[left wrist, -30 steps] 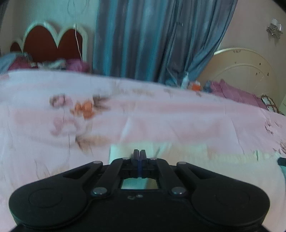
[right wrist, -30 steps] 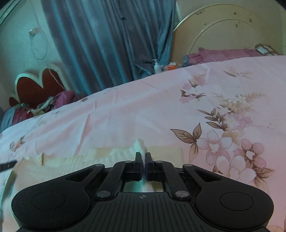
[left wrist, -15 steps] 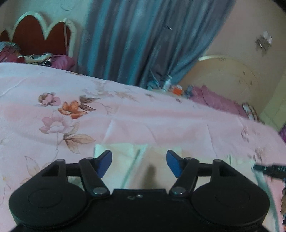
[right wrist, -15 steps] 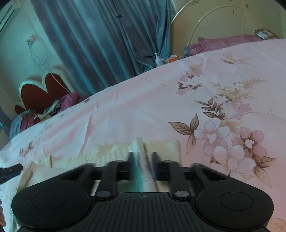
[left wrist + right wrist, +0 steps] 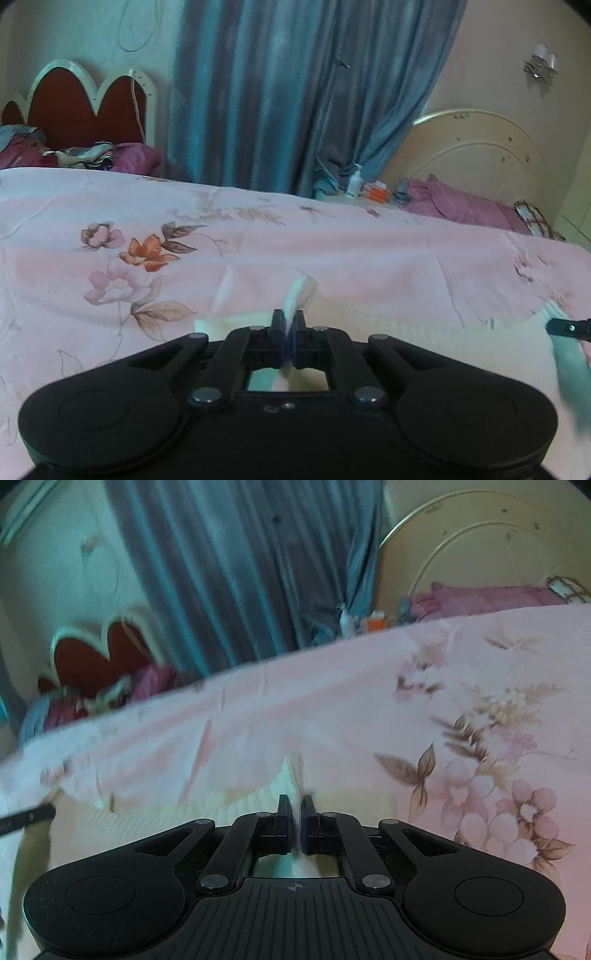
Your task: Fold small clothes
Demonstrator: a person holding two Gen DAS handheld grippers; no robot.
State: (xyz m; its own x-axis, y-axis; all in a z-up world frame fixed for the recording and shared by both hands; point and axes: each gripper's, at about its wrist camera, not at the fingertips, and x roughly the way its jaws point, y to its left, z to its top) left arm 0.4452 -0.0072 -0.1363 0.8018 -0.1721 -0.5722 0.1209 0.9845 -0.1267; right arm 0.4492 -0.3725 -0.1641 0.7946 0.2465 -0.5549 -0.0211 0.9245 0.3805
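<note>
Through the left wrist I have the left gripper (image 5: 287, 325) clamped on a pinch of the cream garment (image 5: 424, 332), lying on the bed (image 5: 332, 254) near its front edge. Through the right wrist, the right gripper (image 5: 295, 812) grips another pinch (image 5: 295, 775), so I can probably lift both for a fold.

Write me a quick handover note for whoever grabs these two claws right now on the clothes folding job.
Left claw: shut on a pinched ridge of the cream garment.
Right claw: shut on another pinched ridge of the same cream garment.
Where things are: the garment lies spread across the pink floral bedspread just ahead of both claws; each claw's tip shows at the edge of the other's view.
Done: both grips are set.
Left: I'd guess carry the held edge over to make the fold, release, smooth. No finished fold is visible yet.
</note>
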